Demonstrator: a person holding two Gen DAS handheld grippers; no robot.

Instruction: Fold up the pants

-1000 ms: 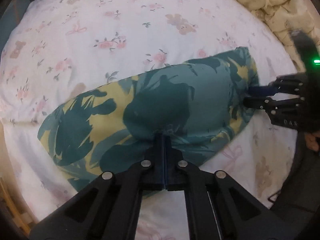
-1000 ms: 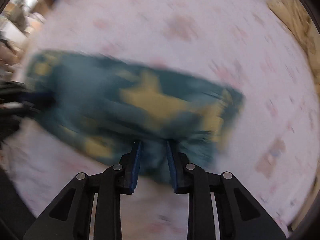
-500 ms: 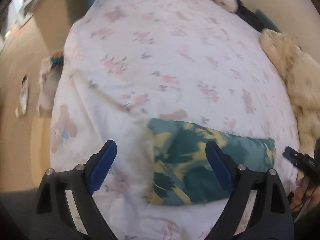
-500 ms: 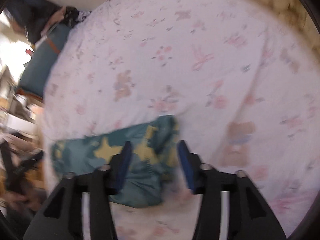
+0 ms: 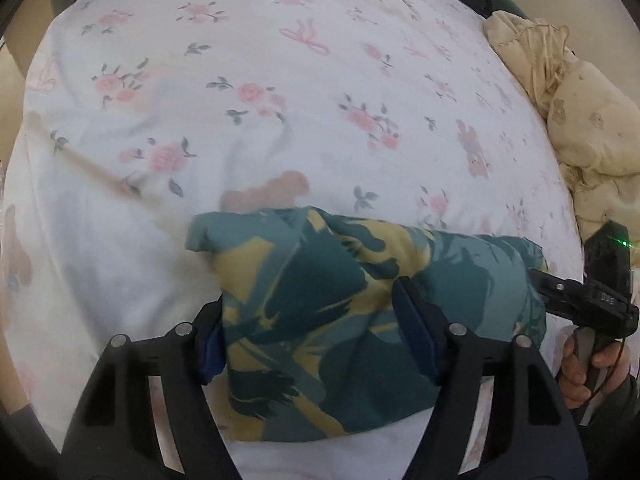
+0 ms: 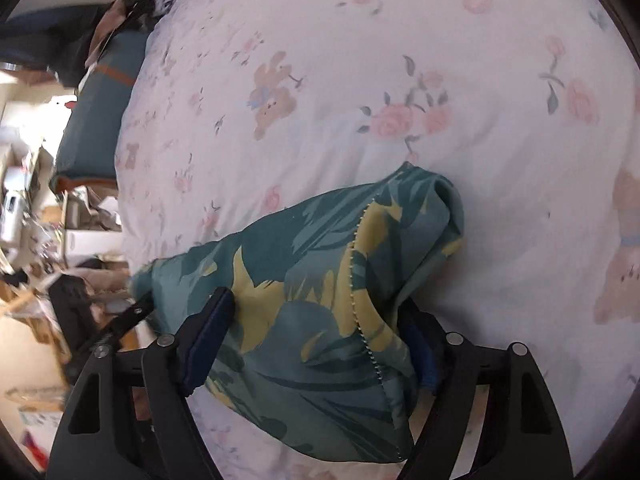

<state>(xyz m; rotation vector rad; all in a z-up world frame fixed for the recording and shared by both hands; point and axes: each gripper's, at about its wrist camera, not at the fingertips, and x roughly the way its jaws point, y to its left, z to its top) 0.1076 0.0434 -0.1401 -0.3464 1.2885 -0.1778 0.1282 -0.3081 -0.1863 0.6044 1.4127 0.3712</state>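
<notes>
The pants lie folded into a compact teal and yellow bundle in the lower middle of the left wrist frame, on the bed with its white flowered sheet. The left claw stands wide open, its two blue-padded fingers on either side of the bundle's left part; whether they press the cloth I cannot tell. In the right wrist view the right claw is also spread wide, with the pants between its fingers and nothing pinched. A cream quilt is bunched at the upper right edge of the left wrist frame.
</notes>
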